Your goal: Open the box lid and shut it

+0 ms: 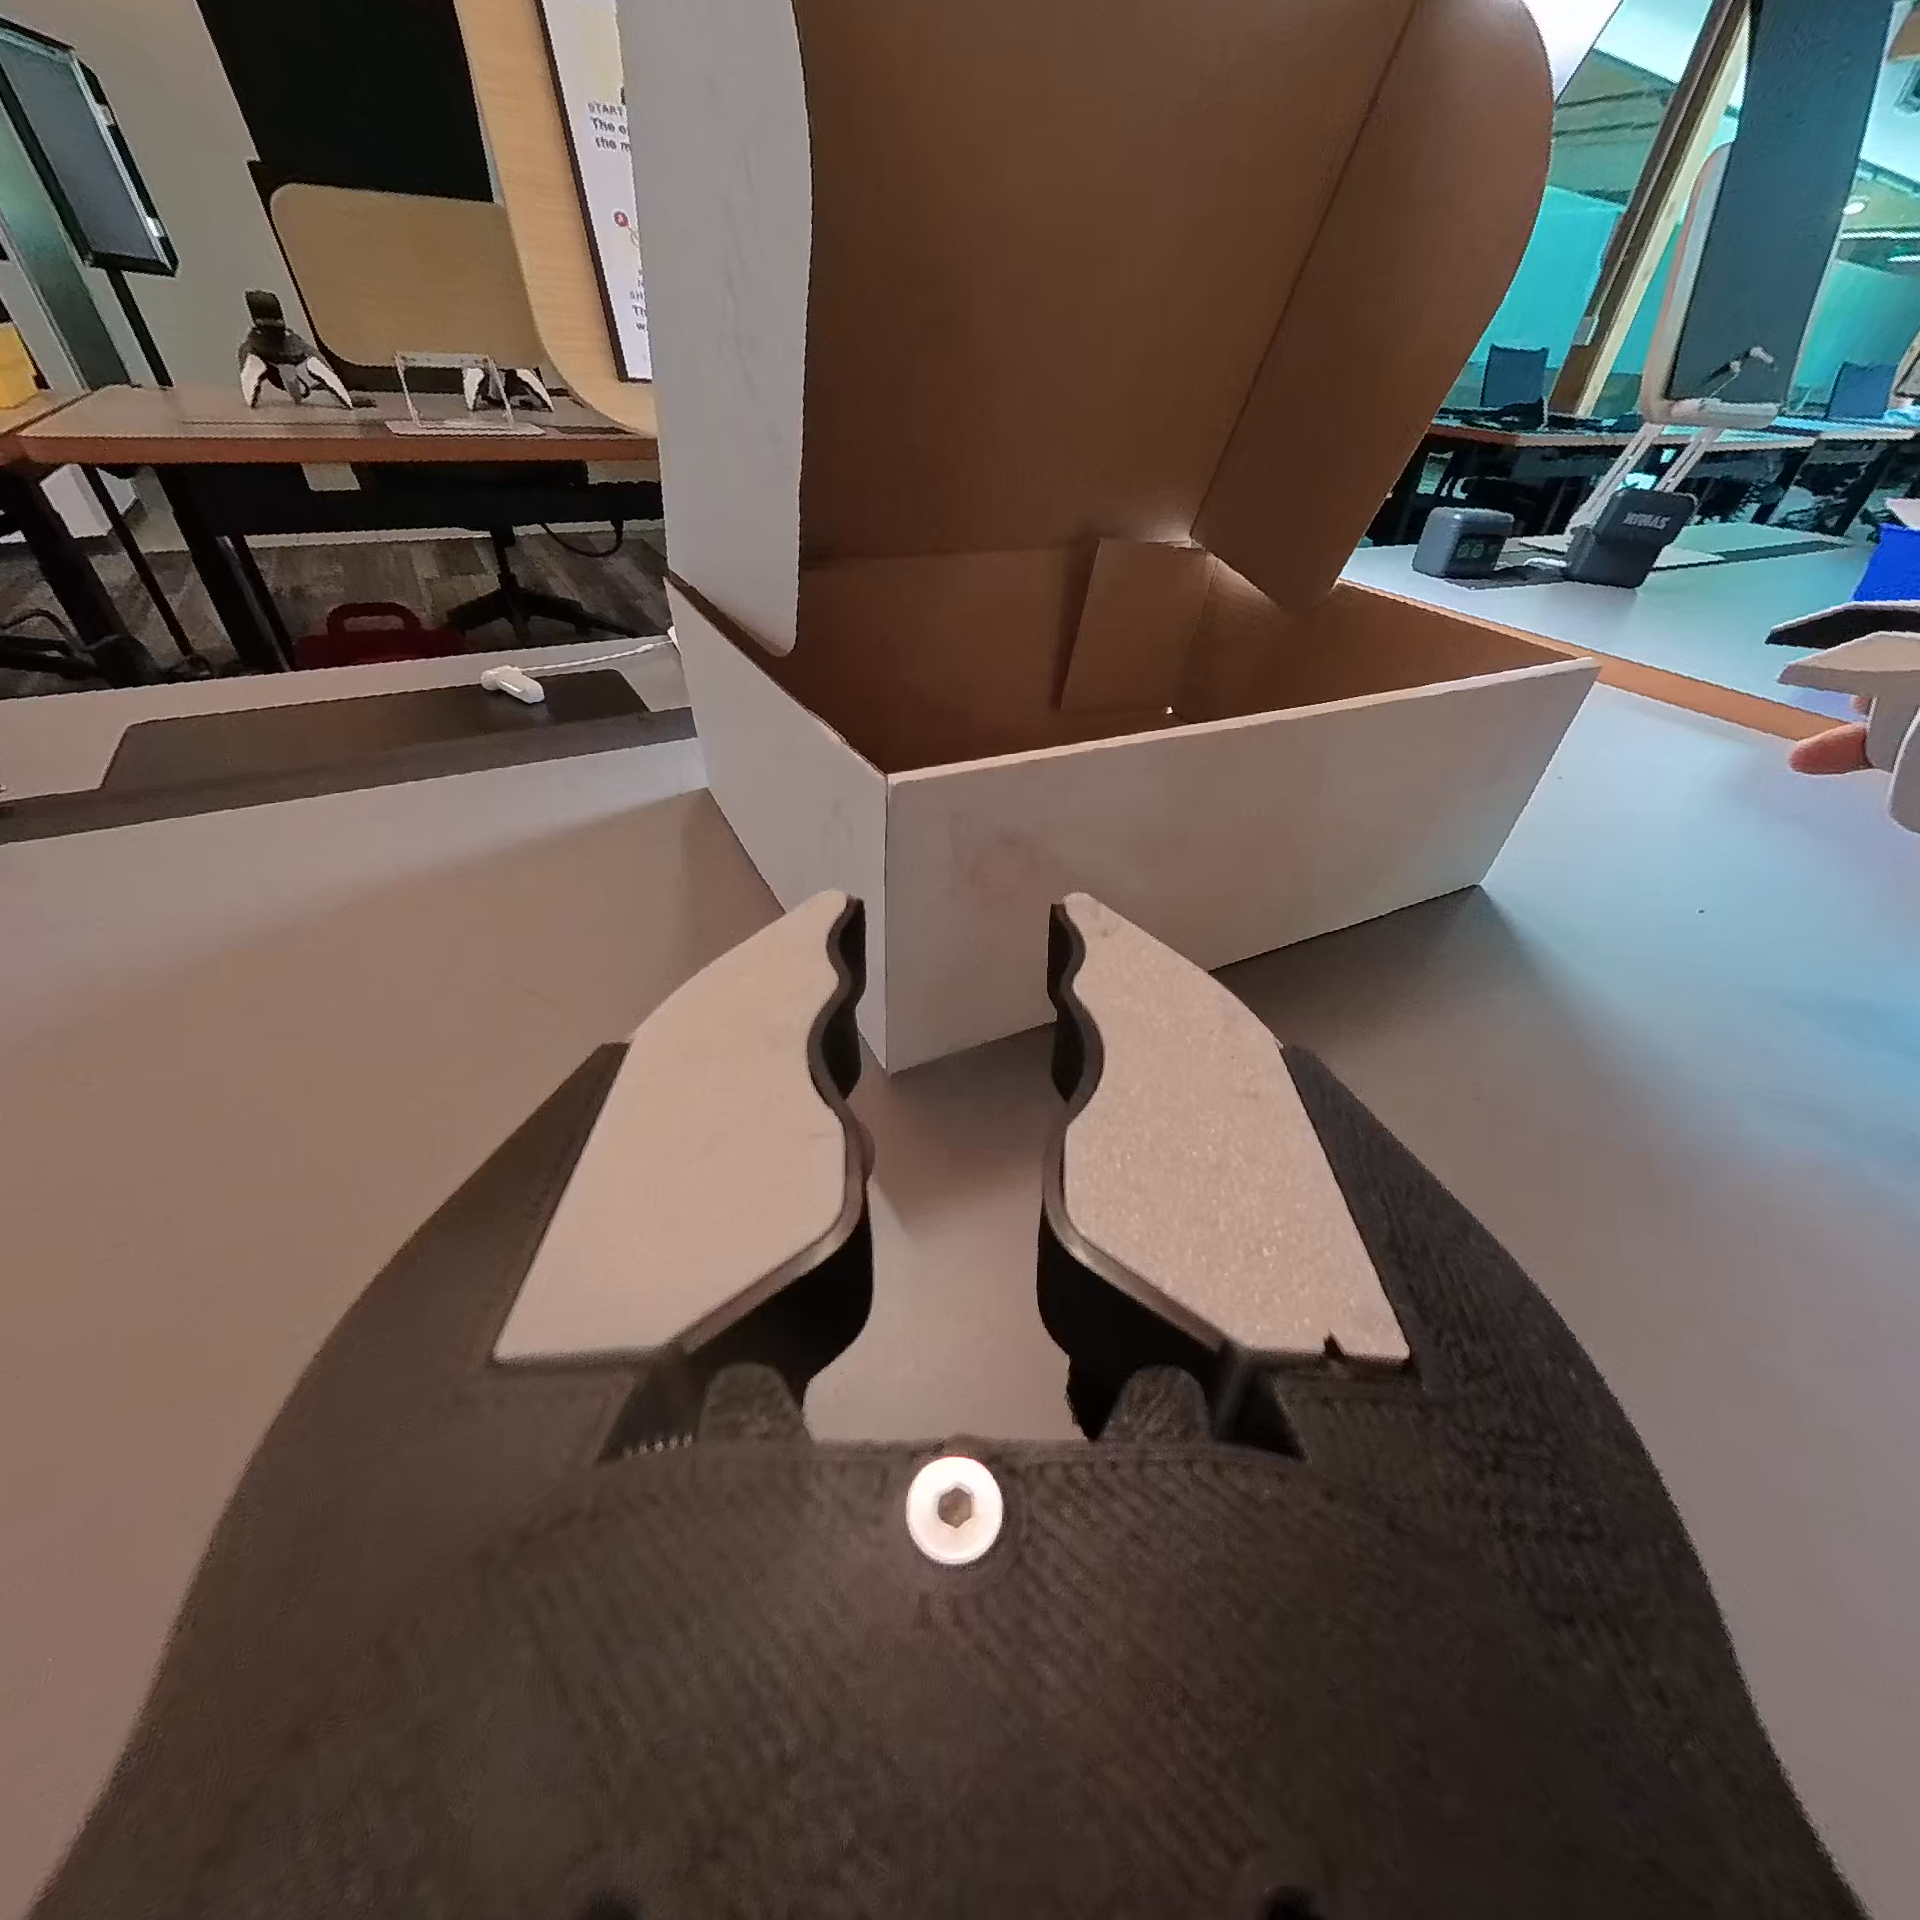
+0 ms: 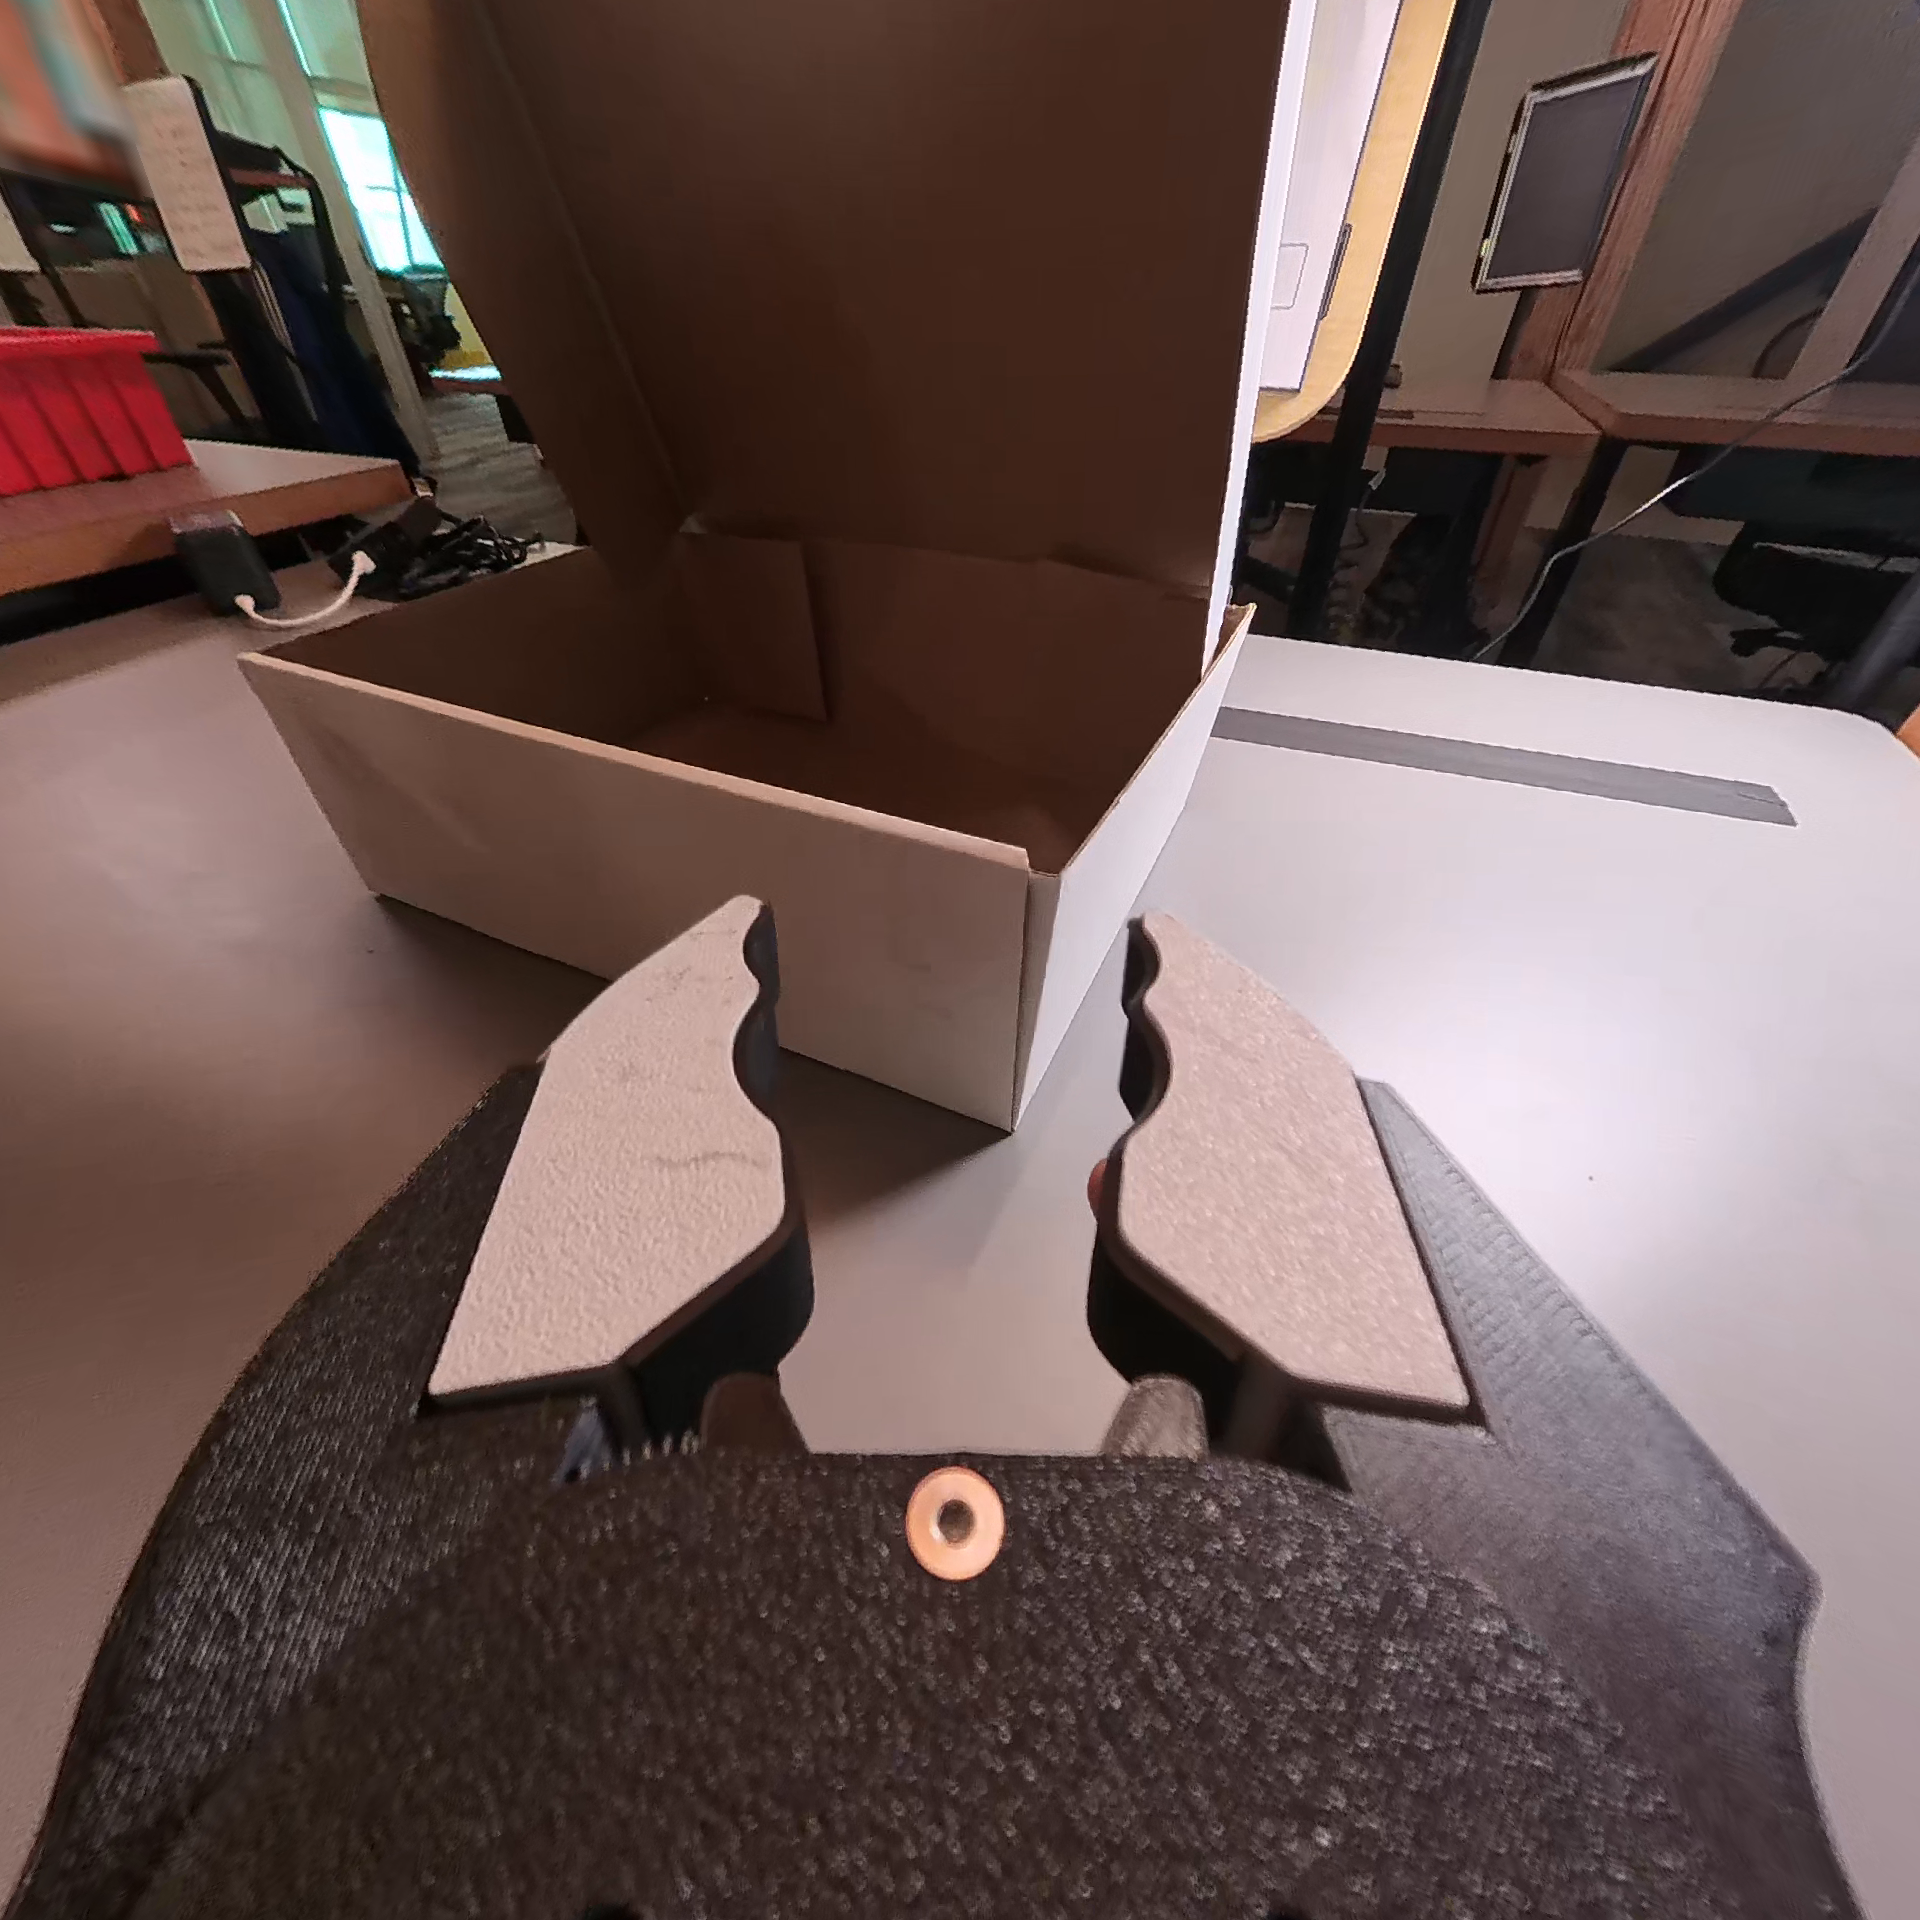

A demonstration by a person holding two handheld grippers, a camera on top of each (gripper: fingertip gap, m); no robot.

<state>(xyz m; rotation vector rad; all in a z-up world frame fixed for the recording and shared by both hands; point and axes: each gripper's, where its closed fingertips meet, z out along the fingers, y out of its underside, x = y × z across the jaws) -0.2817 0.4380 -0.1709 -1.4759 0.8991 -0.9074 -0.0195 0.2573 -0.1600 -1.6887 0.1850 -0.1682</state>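
— On the grey tabletop (image 1: 312,987), is that white cardboard box with the brown inside (image 1: 1195,831) open yet?

— Yes. Its tall brown-lined lid (image 1: 1091,291) stands upright at twelve o'clock from both tools. The opening looks done; the shutting is left.

— And the grippers?

— Left gripper (image 1: 956,914) and right gripper (image 2: 951,925) both have fingers spread, holding nothing, each just short of a near corner.
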